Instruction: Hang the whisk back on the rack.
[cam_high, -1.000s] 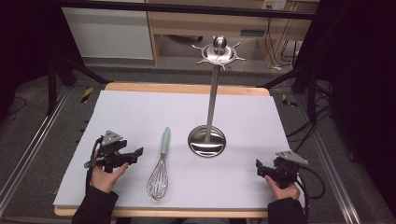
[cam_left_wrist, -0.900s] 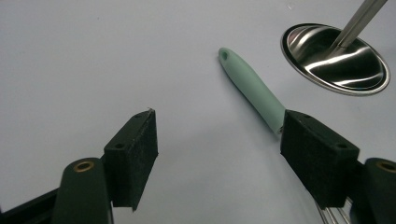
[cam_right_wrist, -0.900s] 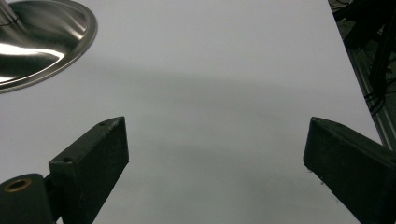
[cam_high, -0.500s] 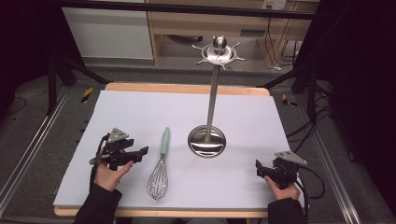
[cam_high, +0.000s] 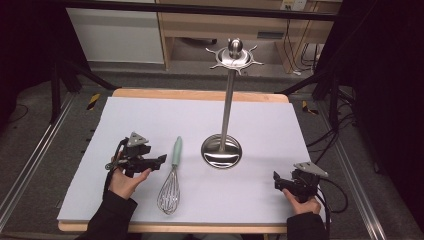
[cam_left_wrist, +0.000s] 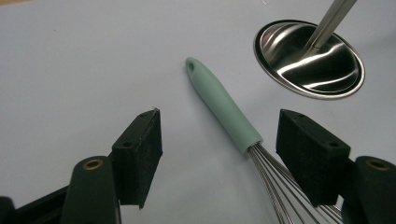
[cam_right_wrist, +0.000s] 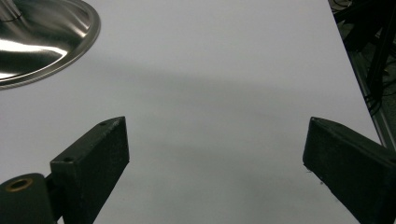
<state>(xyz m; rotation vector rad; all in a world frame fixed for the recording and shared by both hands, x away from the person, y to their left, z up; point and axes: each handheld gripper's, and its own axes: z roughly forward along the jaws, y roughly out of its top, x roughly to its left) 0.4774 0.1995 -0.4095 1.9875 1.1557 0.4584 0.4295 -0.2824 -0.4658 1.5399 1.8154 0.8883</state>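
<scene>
Left tongs (cam_left_wrist: 219, 140) held agape, w/ whisk (cam_left_wrist: 229, 112) handle between jaws, untouched. Right tongs (cam_right_wrist: 215, 163) spread wide over bare bench (cam_high: 150, 115), near right. Steel stand (cam_high: 222, 150) seen mid-bench.

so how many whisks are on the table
1. The whisk lies flat between the left gripper and the stand's base, handle away from the person. Nothing hangs on the stand's hooks.
</scene>
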